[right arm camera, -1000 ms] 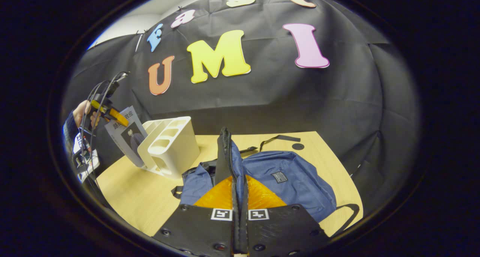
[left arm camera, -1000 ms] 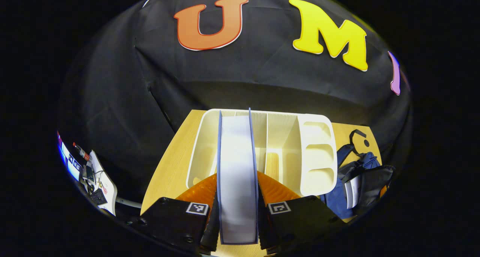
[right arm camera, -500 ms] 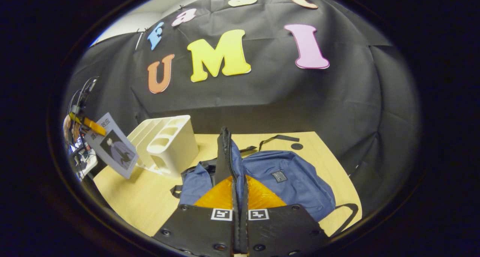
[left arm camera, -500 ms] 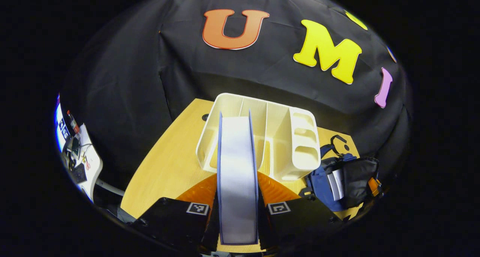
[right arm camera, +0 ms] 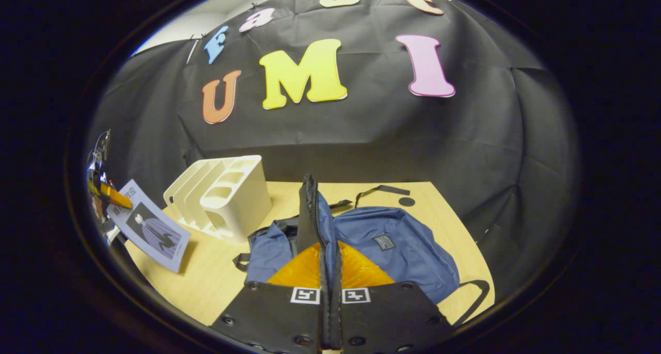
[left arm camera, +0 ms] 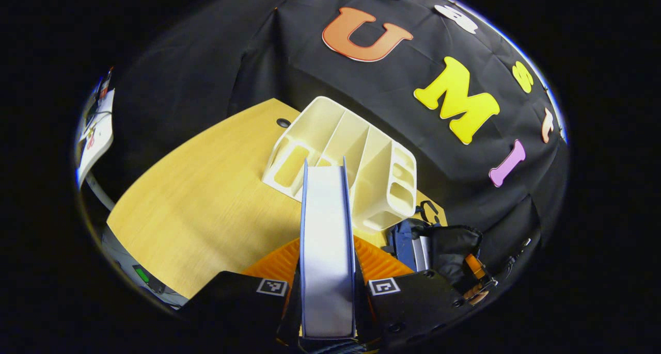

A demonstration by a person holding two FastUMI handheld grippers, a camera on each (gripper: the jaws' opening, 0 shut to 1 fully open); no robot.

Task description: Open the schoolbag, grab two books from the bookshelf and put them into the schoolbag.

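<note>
My left gripper (left arm camera: pixel 328 263) is shut on a book (left arm camera: pixel 327 240), seen edge-on with pale pages between blue covers. It hangs over the wooden table (left arm camera: pixel 206 204), just in front of the white bookshelf (left arm camera: pixel 351 153). In the right gripper view the same book (right arm camera: pixel 152 232) tilts at the far left, clear of the bookshelf (right arm camera: pixel 222 196), with the left gripper (right arm camera: pixel 111 195) on its upper end. My right gripper (right arm camera: pixel 329 263) is shut on the zipper flap (right arm camera: pixel 309 209) of the blue schoolbag (right arm camera: pixel 397 245) and holds it up. The schoolbag (left arm camera: pixel 439 240) gapes, with a pale page edge (left arm camera: pixel 421 251) inside.
A black strap (right arm camera: pixel 382 190) and a round cable hole (right arm camera: pixel 406 201) lie behind the bag. Another cable hole (left arm camera: pixel 283 122) sits left of the bookshelf. The table's left edge drops off toward a white bench with cables (left arm camera: pixel 95 132). The black cloth wall stands close behind the table.
The left gripper has pulled the book out of the bookshelf, back and down to the left, and it now tilts over the table. The right gripper still holds the flap in place.
</note>
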